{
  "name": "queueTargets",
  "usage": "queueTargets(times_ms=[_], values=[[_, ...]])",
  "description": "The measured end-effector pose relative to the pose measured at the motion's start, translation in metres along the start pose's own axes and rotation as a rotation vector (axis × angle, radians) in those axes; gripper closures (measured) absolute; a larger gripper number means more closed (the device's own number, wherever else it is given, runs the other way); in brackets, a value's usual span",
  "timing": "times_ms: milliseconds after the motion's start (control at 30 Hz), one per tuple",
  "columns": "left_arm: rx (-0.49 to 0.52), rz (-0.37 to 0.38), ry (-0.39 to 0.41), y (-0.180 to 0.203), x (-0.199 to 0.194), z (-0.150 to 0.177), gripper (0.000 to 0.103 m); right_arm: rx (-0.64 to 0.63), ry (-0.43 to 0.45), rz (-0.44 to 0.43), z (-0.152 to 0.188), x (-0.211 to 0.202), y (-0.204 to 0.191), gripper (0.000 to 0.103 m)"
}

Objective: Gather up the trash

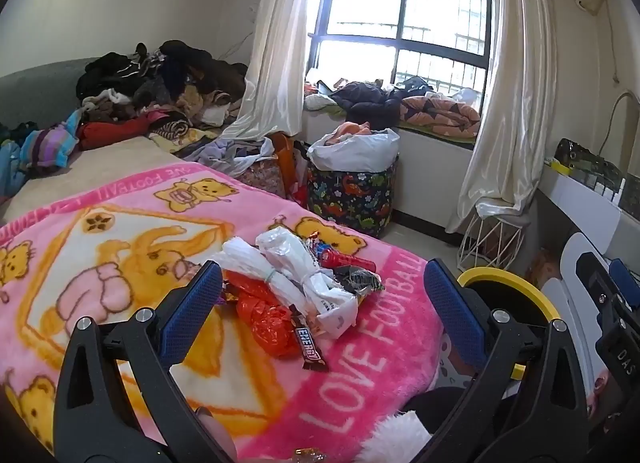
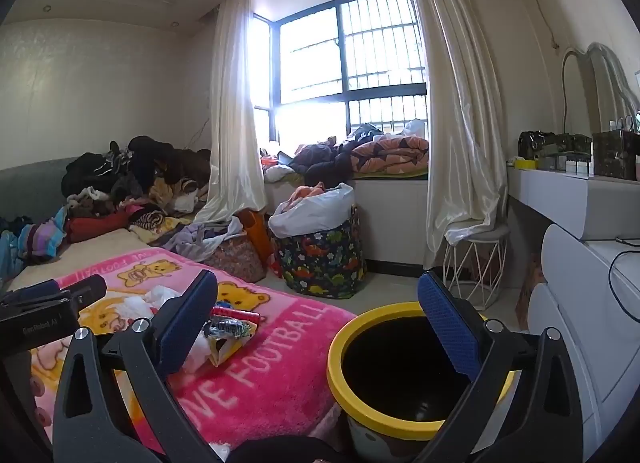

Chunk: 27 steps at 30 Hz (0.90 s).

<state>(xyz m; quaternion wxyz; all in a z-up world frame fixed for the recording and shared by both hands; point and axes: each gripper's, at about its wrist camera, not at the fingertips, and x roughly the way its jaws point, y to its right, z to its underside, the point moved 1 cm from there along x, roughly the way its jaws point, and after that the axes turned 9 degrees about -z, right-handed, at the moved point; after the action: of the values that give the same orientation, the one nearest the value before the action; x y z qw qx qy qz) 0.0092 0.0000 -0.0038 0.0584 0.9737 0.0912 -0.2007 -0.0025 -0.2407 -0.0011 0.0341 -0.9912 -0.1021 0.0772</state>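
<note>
Left wrist view, left gripper (image 1: 322, 305): jaws spread fully apart, nothing between the pads; it hangs just short of the trash pile, tilted down toward it.
Pink blanket (image 1: 120, 223): plush cover on the bed, carrying all the trash; a low closing pass could pinch its pile along with a wrapper and drag the heap.
Orange wrapper (image 1: 262, 313): crumpled film at the near left of the pile, thin and slippery; likely to slide from the pads if gripped at an edge.
Energy bar wrapper (image 1: 311, 347): nearest piece, lying flat on the blanket; hard to get under without catching fabric.
White plastic bags (image 1: 296, 271): bundled in the middle of the pile, overlapping other pieces; lifting them may scatter what rests against them.
Red tube (image 1: 346, 261): on the far right of the pile; round, so it could roll toward the bed edge if nudged.
Dark foil packet (image 1: 358, 281): right side of the pile, near the edge.
Right wrist view, bin (image 2: 340, 351): yellow-rimmed, dark inside, on the floor just right of the bed; light film released off-centre may miss the rim.
Right gripper (image 2: 318, 317): jaws wide apart and empty, poised near the bin's mouth.
</note>
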Motion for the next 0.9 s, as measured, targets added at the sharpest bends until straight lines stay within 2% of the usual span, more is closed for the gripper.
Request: queueTargets(times_ms=[900], values=[[-0.002,0.0,0.015,0.0,-0.001,0.0,0.01,-0.006,0.013,0.007,-0.01,-0.003,0.0,0.006]])
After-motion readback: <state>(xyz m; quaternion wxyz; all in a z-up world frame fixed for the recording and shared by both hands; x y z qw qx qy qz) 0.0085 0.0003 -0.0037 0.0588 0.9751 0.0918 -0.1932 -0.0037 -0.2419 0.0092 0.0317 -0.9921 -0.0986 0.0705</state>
